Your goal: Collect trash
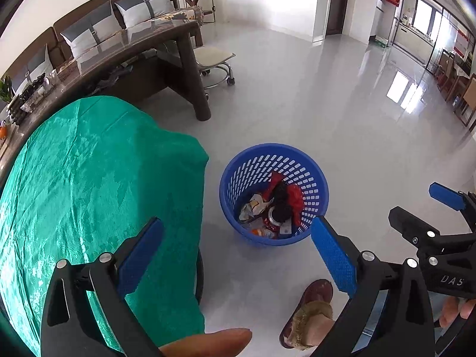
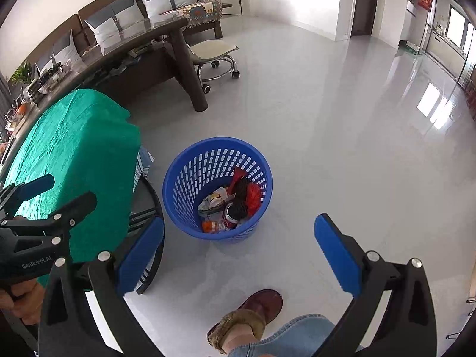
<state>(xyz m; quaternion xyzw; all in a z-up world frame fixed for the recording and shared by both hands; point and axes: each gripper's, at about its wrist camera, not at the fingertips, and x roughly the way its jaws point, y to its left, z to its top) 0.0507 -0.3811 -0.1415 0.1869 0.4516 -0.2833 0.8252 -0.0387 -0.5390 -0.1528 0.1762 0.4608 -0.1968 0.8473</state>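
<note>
1. Left wrist view: the left gripper (image 1: pixel 236 257) hangs over the floor with its fingers (image 1: pixel 333 255) spread wide and nothing between them. The blue basket (image 1: pixel 235 175) sits at 12 o'clock of it, holding the trash (image 1: pixel 273 208): wrappers, a can, red plastic. The green-draped worktop (image 1: pixel 89 172) at 9 o'clock looks bare.

2. Right wrist view: the right gripper (image 2: pixel 238 253) is released too, empty, the basket at 11 o'clock. Judging by this, we're at the drop-off end; next comes a check for leftover litter, none showing here.
</note>
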